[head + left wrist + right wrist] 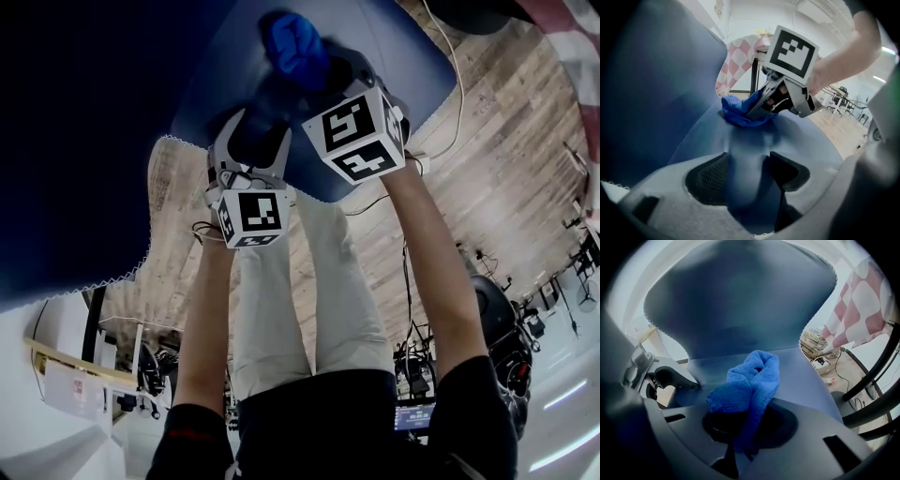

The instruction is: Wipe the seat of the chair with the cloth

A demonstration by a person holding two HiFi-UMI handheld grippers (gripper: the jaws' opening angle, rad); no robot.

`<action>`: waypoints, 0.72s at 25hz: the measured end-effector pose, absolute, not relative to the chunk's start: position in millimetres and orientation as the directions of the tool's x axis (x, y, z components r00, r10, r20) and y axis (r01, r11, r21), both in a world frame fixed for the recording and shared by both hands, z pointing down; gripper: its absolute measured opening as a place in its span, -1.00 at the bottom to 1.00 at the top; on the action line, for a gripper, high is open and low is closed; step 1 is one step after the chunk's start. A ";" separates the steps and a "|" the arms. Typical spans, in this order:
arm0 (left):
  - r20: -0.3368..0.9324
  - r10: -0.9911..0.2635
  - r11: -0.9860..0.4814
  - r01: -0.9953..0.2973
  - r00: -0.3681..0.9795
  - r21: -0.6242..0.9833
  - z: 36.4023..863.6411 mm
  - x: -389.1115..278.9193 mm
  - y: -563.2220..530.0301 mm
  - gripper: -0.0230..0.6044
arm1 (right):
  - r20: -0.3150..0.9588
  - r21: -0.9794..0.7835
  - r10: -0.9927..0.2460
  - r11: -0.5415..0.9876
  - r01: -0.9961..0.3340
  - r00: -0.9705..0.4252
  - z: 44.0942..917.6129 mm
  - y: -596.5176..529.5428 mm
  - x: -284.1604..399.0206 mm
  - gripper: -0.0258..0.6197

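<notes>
So from where I'm standing, the wipe looks like it's under way but nowhere near finished. The right gripper (745,427) has its claw clamped on a bright blue microfibre cloth (750,380). The cloth is all bunched up, with a fat wad sticking out past the tips and resting on the dark blue seat (801,376). The backrest (740,301) rises just beyond it, so the cloth is out on the flat of the seat and not at an edge.

The left gripper (747,178) is down at the seat's rim, nearer the person. Its jaws sit either side of that rim and the blue padding fills the gap between them, so my read is that it's pinching the seat to steady the chair.

As for progress, honestly it's hard to call. The seat is one even blue, with no crumbs, damp streaks or wipe marks I can pick out, so I can't say which part is done. Most of the seat lies clear of the cloth, and that wad only touches a small patch. My guess is that most of the passes are left, along with the strip by the left claw. There's a wooden floor (497,187) underneath, nothing in the way.
</notes>
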State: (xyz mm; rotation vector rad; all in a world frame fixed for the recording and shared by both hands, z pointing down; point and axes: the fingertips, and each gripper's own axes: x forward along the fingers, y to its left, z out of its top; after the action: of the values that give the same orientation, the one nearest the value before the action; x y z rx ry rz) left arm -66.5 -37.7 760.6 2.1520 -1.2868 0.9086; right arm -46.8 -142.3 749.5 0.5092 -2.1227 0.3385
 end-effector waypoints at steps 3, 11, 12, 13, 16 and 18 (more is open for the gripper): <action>0.740 -0.578 -0.450 -0.891 0.343 0.062 760.2 -64.6 -38.1 -0.04 | 0.814 -0.075 -0.236 0.864 -0.498 -0.531 748.3 -145.2 -50.0 -0.72; 0.732 -0.590 -0.445 -0.894 0.341 0.057 760.0 -66.2 -37.0 -0.04 | 0.803 -0.078 -0.251 0.855 -0.512 -0.541 746.1 -155.9 -75.4 -0.72; 0.732 -0.590 -0.445 -0.894 0.340 0.056 759.9 -65.8 -37.0 -0.04 | 0.802 -0.074 -0.252 0.858 -0.509 -0.542 745.4 -157.5 -78.4 -0.72; 0.732 -0.590 -0.445 -0.894 0.339 0.055 759.9 -65.3 -37.0 -0.04 | 0.802 -0.067 -0.254 0.861 -0.504 -0.541 744.8 -159.0 -81.2 -0.72; 0.733 -0.589 -0.444 -0.894 0.340 0.059 759.8 -64.6 -37.0 -0.04 | 0.803 -0.056 -0.259 0.864 -0.500 -0.537 744.3 -161.6 -86.1 -0.72; 0.734 -0.588 -0.443 -0.895 0.340 0.059 760.3 -65.5 -37.7 -0.04 | 0.797 -0.058 -0.267 0.858 -0.510 -0.541 744.7 -162.3 -86.6 -0.72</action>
State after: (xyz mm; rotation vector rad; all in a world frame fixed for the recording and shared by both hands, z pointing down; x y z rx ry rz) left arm -65.5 -37.7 760.3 2.1525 -1.2978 0.8962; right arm -86.6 -162.3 744.7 0.5616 -2.1679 0.3587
